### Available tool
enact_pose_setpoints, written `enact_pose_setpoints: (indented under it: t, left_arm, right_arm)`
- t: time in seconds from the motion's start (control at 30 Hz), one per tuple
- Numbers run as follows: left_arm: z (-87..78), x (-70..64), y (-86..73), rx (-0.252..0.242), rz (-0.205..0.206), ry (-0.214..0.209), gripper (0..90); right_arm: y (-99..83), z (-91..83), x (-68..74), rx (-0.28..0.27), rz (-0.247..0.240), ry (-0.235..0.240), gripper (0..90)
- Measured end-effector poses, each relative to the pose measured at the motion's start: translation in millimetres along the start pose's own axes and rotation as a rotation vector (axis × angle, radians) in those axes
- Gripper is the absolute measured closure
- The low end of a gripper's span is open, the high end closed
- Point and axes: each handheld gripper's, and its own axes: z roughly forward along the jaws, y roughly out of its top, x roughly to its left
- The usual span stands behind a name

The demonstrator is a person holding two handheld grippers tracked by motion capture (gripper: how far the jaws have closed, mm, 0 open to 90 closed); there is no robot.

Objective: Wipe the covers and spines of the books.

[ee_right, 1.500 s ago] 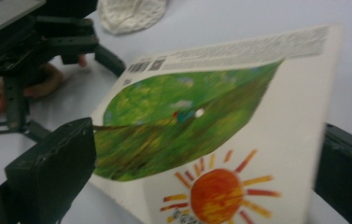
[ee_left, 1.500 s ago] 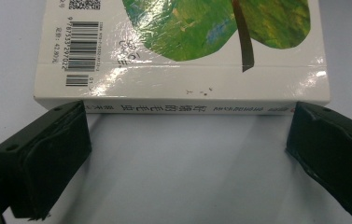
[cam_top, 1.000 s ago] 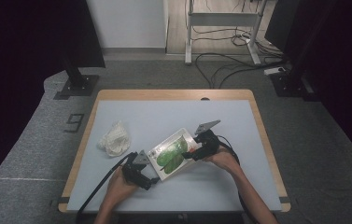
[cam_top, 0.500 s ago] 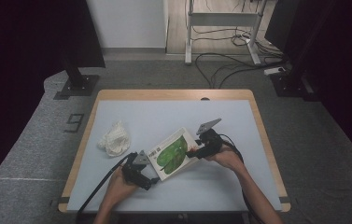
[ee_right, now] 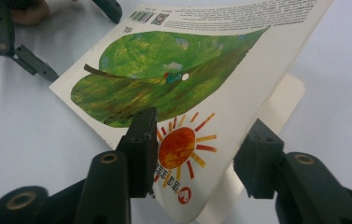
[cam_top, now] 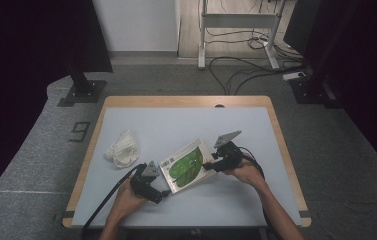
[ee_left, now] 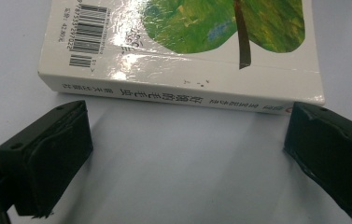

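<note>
The book [cam_top: 187, 165] is seen lying near the front middle of the table [cam_top: 176, 120], between the two grippers. Compared with a second ago, its cover [ee_right: 201, 70] is lifted further off the pages at the right-hand edge; in the right gripper view it is curved upward and away from the pale page block beneath. The right gripper [ee_right: 197, 154] is closed on that lifted cover, one jaw above the sun picture and one beneath the sheet. The left gripper [ee_left: 183, 140] is held wide, its jaws standing just short of the spine [ee_left: 178, 95] and not touching it, much as it was placed earlier. The opening of the book is judged to be under way, with the spine side unrestrained, so sliding may be risked. A crumpled white cloth [cam_top: 123, 148] is left untouched well to the left.
</note>
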Motion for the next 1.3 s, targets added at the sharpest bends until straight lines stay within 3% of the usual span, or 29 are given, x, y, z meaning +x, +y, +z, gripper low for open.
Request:
enact_pose_setpoints:
  t: [0.53,0.97,1.1,1.3]
  left_arm:
    - [-11.1,5.8,9.7,-0.041,-0.062,-0.014,1.5]
    - [-7.9,-1.5,24.0,-0.038,-0.038,-0.039,1.2]
    - [-8.1,-3.4,26.6,-0.033,-0.034,-0.017,6.1]
    - [-8.9,-5.0,29.9,-0.056,-0.031,-0.043,17.2]
  right_arm:
    - [-13.9,-8.5,8.7,-0.025,-0.011,-0.020,60.0]
    - [-30.9,-14.2,13.1,-0.028,-0.014,-0.023,61.6]
    - [-36.6,-13.0,13.5,-0.019,-0.012,-0.032,61.6]
    - [-44.9,-11.4,12.3,-0.026,-0.006,-0.030,61.9]
